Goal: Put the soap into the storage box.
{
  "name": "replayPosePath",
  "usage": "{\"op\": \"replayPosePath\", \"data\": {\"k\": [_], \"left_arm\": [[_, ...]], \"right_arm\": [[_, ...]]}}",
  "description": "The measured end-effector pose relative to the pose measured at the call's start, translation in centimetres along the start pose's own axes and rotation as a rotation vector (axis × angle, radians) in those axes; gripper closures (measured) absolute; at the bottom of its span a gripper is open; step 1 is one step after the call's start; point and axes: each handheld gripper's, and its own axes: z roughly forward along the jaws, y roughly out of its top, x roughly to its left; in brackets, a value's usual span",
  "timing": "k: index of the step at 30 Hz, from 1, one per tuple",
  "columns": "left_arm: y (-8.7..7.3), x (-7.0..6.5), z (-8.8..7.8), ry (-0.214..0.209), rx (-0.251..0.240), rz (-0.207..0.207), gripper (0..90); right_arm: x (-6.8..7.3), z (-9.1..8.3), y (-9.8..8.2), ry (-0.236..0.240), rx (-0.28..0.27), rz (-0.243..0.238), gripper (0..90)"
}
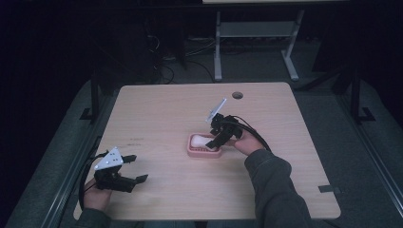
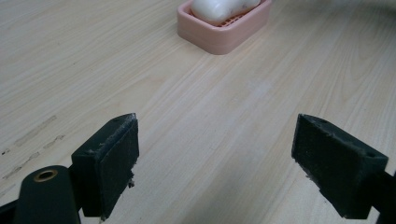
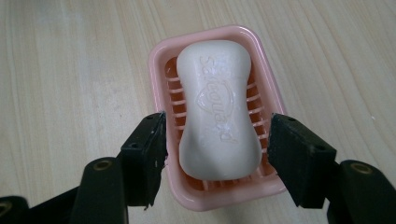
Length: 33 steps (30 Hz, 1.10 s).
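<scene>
Nearest us, left hand-held gripper [image 1: 135,168] hovers open above the worktop [image 1: 161,114]; right hand-held gripper [image 3: 217,140] straddles (jaws apart) the white soap bar [image 3: 217,107] in its pink dish [image 3: 159,60].

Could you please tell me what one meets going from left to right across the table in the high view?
Left gripper, held open above the near left part of the table → pink soap dish holding the white soap bar → right gripper, open over the dish → the person's right hand.

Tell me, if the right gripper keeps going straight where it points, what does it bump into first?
Probably the white soap lying in the pink soap dish; the right gripper is open, jaws either side of it.
</scene>
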Motion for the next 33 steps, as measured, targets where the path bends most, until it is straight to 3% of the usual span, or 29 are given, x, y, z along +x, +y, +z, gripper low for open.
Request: {"op": "replayPosePath", "data": {"k": [16,33], "left_arm": [[0.0,0.0,0.0,0.0,0.001,0.0,14.8],[0.0,-0.1,0.1,-0.001,0.004,0.003,14.8]], "right_arm": [[0.4,-1.3,-1.0,-0.011,0.015,0.013,36.7],[1.2,-1.7,-3.2,-0.019,-0.007,0.031,36.1]]}}
